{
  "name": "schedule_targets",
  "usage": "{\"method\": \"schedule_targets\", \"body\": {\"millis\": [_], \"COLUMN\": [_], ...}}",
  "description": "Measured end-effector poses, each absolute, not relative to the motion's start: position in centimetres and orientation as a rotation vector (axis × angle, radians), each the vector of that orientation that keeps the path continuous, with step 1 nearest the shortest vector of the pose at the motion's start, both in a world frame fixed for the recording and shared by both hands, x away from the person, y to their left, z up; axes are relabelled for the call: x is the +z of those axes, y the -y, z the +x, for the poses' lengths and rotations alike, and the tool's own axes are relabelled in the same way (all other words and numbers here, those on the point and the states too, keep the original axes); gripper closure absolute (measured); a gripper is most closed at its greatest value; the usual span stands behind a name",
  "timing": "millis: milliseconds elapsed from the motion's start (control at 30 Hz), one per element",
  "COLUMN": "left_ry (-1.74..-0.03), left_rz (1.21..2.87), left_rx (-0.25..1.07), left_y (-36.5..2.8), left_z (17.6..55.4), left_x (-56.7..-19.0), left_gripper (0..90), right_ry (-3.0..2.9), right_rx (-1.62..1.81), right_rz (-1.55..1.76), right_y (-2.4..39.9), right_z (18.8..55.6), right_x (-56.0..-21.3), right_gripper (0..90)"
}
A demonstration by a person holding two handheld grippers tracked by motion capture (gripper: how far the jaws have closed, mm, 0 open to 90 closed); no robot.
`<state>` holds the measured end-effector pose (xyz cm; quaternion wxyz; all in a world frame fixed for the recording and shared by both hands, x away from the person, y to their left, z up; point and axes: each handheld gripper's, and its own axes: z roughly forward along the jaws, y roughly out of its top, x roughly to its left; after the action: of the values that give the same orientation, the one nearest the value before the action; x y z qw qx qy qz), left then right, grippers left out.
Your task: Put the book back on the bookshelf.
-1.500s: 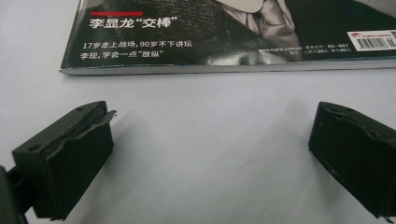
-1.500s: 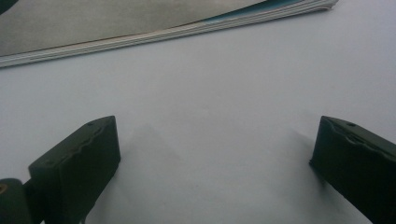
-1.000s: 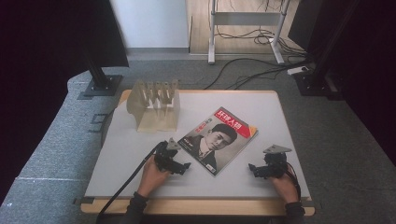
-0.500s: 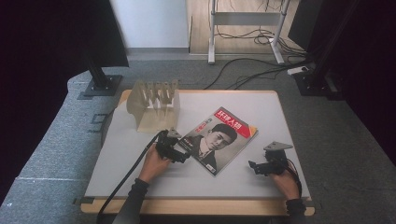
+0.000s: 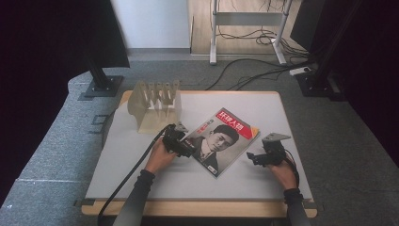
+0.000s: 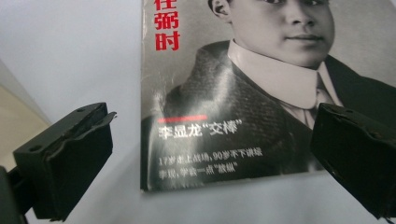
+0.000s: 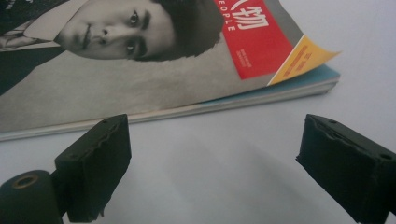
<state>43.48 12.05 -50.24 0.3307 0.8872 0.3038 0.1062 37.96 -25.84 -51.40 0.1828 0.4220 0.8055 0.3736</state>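
A magazine point(image 5: 221, 141) with a portrait cover and red title lies askew in the middle of the white table. My left gripper point(image 5: 187, 146) is at its left edge, open. In the left gripper view the jaws point(image 6: 210, 116) stand wide apart with the magazine's point(image 6: 224, 93) lower corner beyond and between them, untouched. My right gripper point(image 5: 252, 157) hovers just right of the magazine, open. In the right gripper view its jaws point(image 7: 217, 123) have just been closing slightly with only bare table between them. The magazine's point(image 7: 140, 79) page edge lies beyond.
A wooden slotted rack point(image 5: 155, 106) stands at the table's point(image 5: 141, 188) back left, close behind my left gripper. A black cable point(image 5: 136, 165) trails from the left gripper toward the front edge. Stand bases point(image 5: 101, 84) and cables lie on the carpet behind.
My left hand has moved away from the person, along the magazine's left edge. My right hand has also shifted forward, staying just right of the magazine.
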Motion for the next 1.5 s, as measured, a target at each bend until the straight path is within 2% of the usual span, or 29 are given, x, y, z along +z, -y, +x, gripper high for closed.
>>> {"method": "schedule_targets", "body": {"millis": [200, 367, 1000, 1500], "left_ry": [-0.781, -0.775, -0.783, -0.77], "left_rz": [2.323, 2.329, 2.299, 2.306], "left_rx": [0.282, 0.288, 0.243, 0.223], "left_y": [-11.4, -11.0, -10.5, -10.1], "left_z": [44.3, 44.7, 45.7, 44.3], "left_x": [-50.7, -51.1, -52.6, -52.7], "left_gripper": [0.0, 0.0, 0.0, 0.0], "right_ry": [-2.294, -2.286, -2.343, -2.381], "right_rx": [1.026, 1.028, 1.025, 1.065], "right_rz": [1.16, 1.154, 1.156, 1.145], "right_y": [25.7, 25.5, 24.5, 24.5], "right_z": [39.7, 41.3, 47.8, 47.1], "right_x": [-51.2, -50.8, -51.9, -53.4], "right_gripper": [5.9, 0.0, 0.0, 1.4]}}
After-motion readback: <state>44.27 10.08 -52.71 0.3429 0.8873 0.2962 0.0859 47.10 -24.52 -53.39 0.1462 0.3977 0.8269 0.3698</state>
